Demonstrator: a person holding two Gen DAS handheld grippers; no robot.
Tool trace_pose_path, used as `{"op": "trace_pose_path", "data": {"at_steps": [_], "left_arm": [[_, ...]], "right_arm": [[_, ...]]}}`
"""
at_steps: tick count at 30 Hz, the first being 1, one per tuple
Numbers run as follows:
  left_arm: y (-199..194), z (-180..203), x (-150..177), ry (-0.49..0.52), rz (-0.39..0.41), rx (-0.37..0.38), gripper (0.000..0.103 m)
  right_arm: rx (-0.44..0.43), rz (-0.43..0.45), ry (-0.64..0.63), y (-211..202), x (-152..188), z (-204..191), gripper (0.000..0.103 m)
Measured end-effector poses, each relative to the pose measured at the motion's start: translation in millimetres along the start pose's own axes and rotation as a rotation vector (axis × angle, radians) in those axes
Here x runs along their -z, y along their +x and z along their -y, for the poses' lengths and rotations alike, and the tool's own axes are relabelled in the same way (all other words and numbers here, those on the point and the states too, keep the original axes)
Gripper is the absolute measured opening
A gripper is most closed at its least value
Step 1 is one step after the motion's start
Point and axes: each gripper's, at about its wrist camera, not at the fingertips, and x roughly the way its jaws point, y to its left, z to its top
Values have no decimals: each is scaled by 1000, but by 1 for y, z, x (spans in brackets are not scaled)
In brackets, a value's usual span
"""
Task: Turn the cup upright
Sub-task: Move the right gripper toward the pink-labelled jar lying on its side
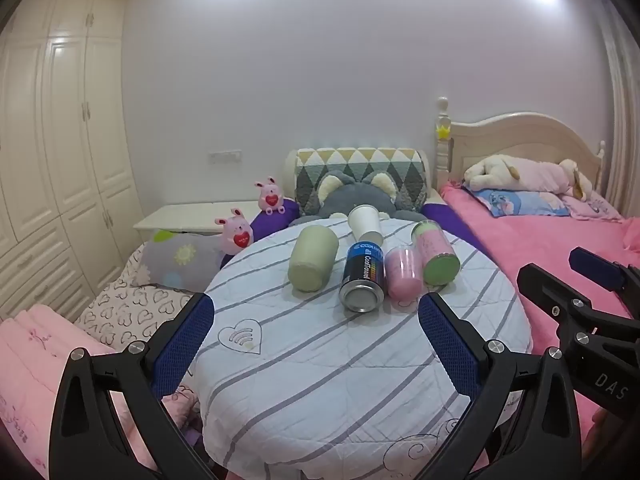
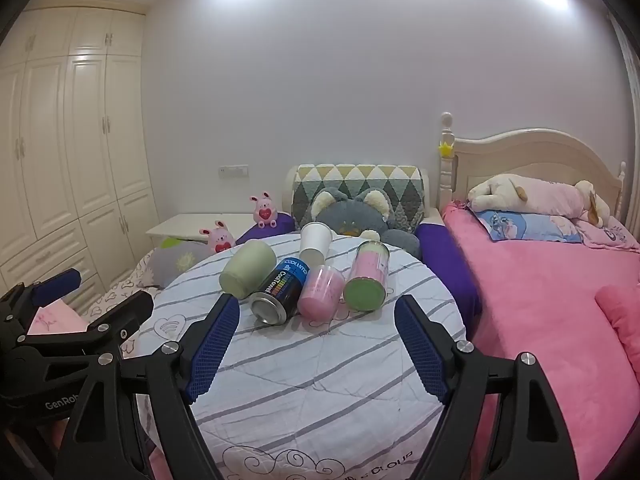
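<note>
Your left gripper [image 1: 316, 344] and right gripper [image 2: 316, 346] both spread wide, grasping nothing, hovering at near edge of round striped table [image 1: 360, 400].

White cup [image 1: 365, 221] sits at far side, wide end up, behind blue can [image 1: 361, 276], which touches pink cup [image 1: 405, 274].

Risks:
- Cups lie on sides; you nudge one, neighbours likely roll.
- Soft cloth may let a stood cup tip.

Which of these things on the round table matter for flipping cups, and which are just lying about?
Job: green cup, white cup, pink cup, clear cup, left tongs, right tongs.
Lying about: blue can, pink bunnies, grey plush.
</note>
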Motion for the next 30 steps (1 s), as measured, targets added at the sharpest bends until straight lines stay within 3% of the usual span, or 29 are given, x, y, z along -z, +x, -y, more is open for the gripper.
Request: {"op": "trace_pose_path", "data": {"at_steps": [18,30], "left_arm": [[8,0,1,-7,-8,-7,103],[40,6,3,2,-69,-15,103]], "right_arm": [[20,-18,15,11,3,10,81],[21,-48,37,26,3,20,81]]}}
